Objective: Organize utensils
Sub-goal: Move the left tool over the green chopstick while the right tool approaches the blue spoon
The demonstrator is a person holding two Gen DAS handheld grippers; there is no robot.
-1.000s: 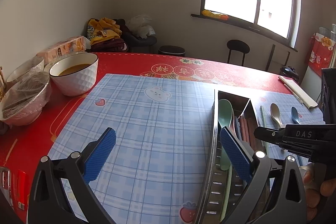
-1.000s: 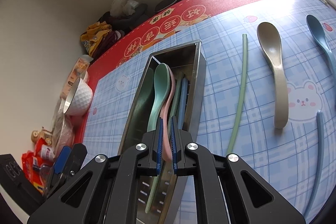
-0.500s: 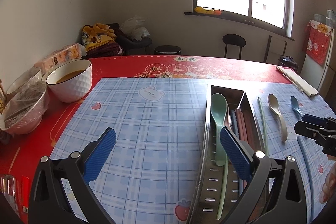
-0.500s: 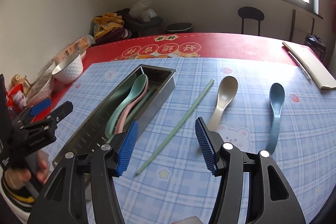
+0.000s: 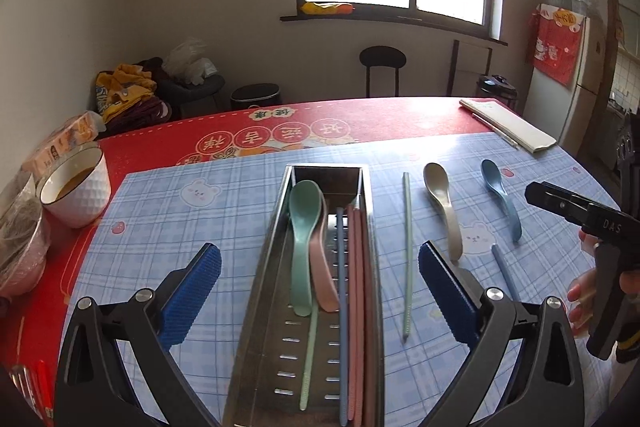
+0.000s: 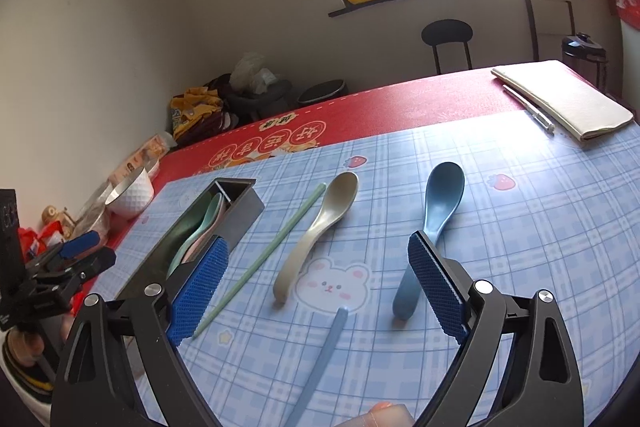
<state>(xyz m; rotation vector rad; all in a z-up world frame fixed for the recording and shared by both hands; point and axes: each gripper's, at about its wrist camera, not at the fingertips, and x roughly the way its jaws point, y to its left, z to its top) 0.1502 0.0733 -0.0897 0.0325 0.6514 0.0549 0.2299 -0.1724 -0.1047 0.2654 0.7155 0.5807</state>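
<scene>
Right gripper (image 6: 316,287) jaws are opening, nothing between them; left gripper (image 5: 320,295) jaws wide apart over the metal tray (image 5: 262,275). 2 spoons (image 6: 316,231) and 2 chopsticks lie close on the counter, so it'd be easy to snag 2 together.

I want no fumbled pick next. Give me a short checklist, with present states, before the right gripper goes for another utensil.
1. Right gripper empty, jaws opening: ok.
2. Left gripper open, holding nothing: ok.
3. Pink spoon lies inside the tray: ok.
4. Beige spoon, blue spoon, green chopstick, blue chopstick sorted: not ok, all on the mat.
5. Loose utensils apart from each other: ok.
6. Room left in tray: cannot tell.
</scene>
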